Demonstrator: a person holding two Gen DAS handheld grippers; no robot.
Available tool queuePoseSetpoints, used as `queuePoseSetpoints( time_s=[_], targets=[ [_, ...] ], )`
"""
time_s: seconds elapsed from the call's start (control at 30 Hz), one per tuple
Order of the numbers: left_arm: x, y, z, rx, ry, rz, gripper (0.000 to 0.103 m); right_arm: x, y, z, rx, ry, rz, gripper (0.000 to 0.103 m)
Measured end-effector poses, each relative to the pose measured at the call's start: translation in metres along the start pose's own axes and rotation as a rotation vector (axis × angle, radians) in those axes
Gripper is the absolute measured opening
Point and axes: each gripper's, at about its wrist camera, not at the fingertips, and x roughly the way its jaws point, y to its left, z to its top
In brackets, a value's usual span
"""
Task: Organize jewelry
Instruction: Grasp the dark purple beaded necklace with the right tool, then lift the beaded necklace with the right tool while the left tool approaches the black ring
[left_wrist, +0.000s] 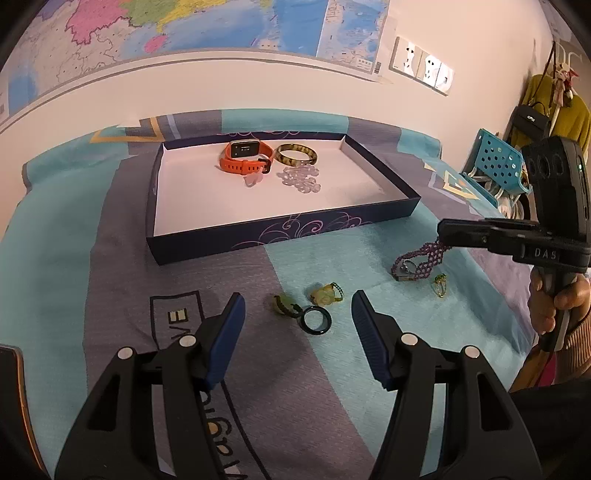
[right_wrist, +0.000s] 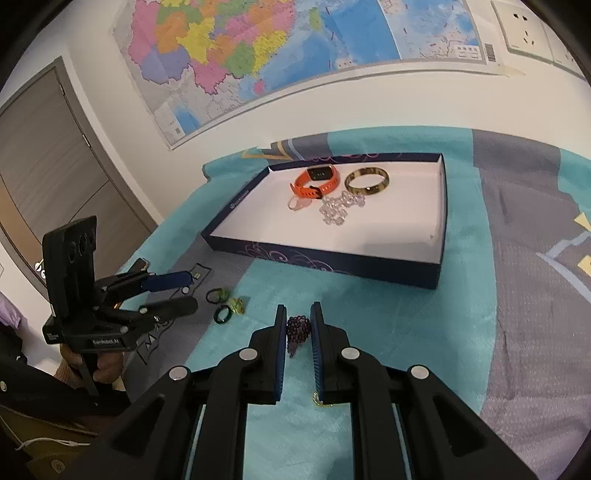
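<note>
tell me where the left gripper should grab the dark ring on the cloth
Probably across the band of the dark ring, coming straight down from above. It lies flat on the cloth with its hole facing up, so one finger could go inside and one outside. The left gripper is open, with the ring lying between its fingers.

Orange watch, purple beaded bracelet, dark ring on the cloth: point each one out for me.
Orange watch (left_wrist: 246, 155), left wrist view, on its strap beside the face.
Purple beaded bracelet (right_wrist: 297, 326), right wrist view, on the bead cluster between the right gripper's pads.
Dark ring (left_wrist: 317, 320), left wrist view, on its band.
</note>
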Motion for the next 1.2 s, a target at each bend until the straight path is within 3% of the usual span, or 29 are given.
queuePoseSetpoints(
  time_s=[0.7, 0.9, 1.07, 1.2],
  targets=[
    [0.0, -0.022, -0.002, 0.094, -0.012, -0.024, 0.058, 0.008, 0.007, 0.011, 0.015, -0.044, 0.036, 0.011],
    [0.014, -0.019, -0.007, 0.079, 0.053, -0.015, 0.05, 0.01, 0.006, 0.009, 0.02, -0.038, 0.039, 0.011],
    [0.03, -0.019, -0.013, 0.084, 0.125, -0.042, 0.031, 0.01, 0.005, 0.008, 0.027, -0.036, 0.046, 0.011],
    [0.032, -0.016, -0.01, 0.062, 0.122, -0.054, 0.031, 0.011, 0.005, 0.008, 0.024, -0.035, 0.048, 0.011]
  ],
)
